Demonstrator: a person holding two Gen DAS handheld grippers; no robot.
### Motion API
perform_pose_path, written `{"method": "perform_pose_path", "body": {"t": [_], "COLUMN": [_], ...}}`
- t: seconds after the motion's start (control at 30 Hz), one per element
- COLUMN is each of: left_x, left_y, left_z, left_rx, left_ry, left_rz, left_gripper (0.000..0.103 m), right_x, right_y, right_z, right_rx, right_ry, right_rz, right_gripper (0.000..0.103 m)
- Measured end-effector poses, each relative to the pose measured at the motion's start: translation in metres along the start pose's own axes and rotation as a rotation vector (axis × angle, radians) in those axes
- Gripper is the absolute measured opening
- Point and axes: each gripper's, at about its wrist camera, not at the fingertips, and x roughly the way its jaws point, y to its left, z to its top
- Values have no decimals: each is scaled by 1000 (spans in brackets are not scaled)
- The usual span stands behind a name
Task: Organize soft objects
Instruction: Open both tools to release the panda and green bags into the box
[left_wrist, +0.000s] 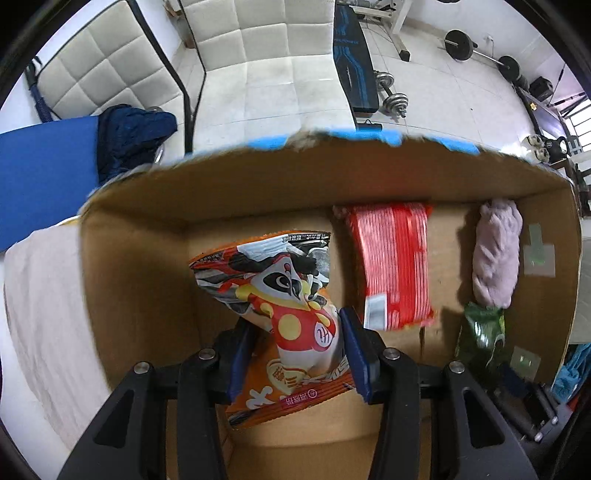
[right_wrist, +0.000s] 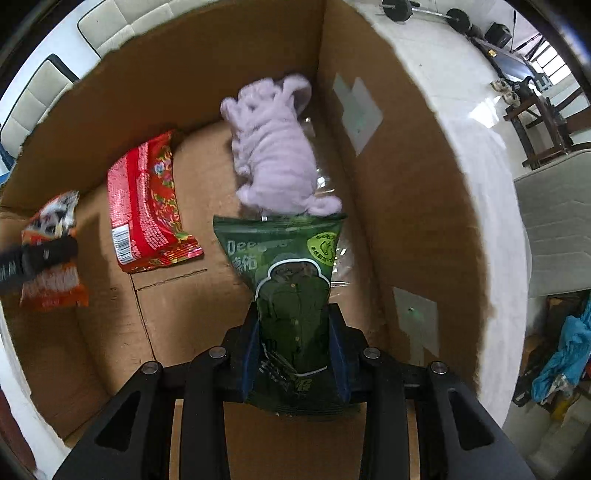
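Orange panda-print packet (left_wrist: 291, 325), pinched, crumpled, over cardboard box (left_wrist: 140, 266)

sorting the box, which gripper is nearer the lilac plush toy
Right. The right gripper, clamping the green packet, is just short of the lilac plush toy; the left gripper holds the orange packet across the box.

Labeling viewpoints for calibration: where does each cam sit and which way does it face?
Left wrist: on the left gripper, facing down into the cardboard box; its blue-padded fingers pinch an orange panda snack bag.
Right wrist: on the right gripper, facing into the box's right end; its fingers clamp a green snack bag.
Shared: red packet, lilac cloth, both bags, the box.
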Motion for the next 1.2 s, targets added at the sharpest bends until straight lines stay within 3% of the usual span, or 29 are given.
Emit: {"method": "perform_pose_path", "body": {"t": [0.13,0.2,0.27,0.37,0.43,0.47,0.53,0.7,0.8,1.2], "left_x": [7,10,9,4,-4,-6,-16,-39,-55,-92], "left_y": [0,0,1,3,6,6,8,8,8,13], "left_z": [16,19,20,19,17,16,10,-7,-25,-105], "left_rx": [10,21,26,23,19,18,9,18,28,6], "left_ry": [8,33,36,20,3,0,-23,-75,-126,-227], "left_rz": [-3,-11,-12,-8,-16,-18,-31,-2,9,-31], "left_gripper": [44,53,53,54,65,80,91,96,101,101], "right_x": [6,6,4,-2,-5,-8,-14,-29,-40,-106], "right_y": [4,11,16,24,28,30,34,40,40,43], "right_z": [2,2,4,9,7,8,4,-7,-15,-80], "right_rx": [-38,-58,-69,-82,-84,-85,-87,-97,-111,-207], "right_ry": [6,3,-7,-15,-15,-16,-23,-40,-56,-156], "right_rz": [-10,-27,-26,-37,-23,-25,-13,14,19,39], "right_gripper": [41,53,63,69,73,76,81,103,103,103]}}
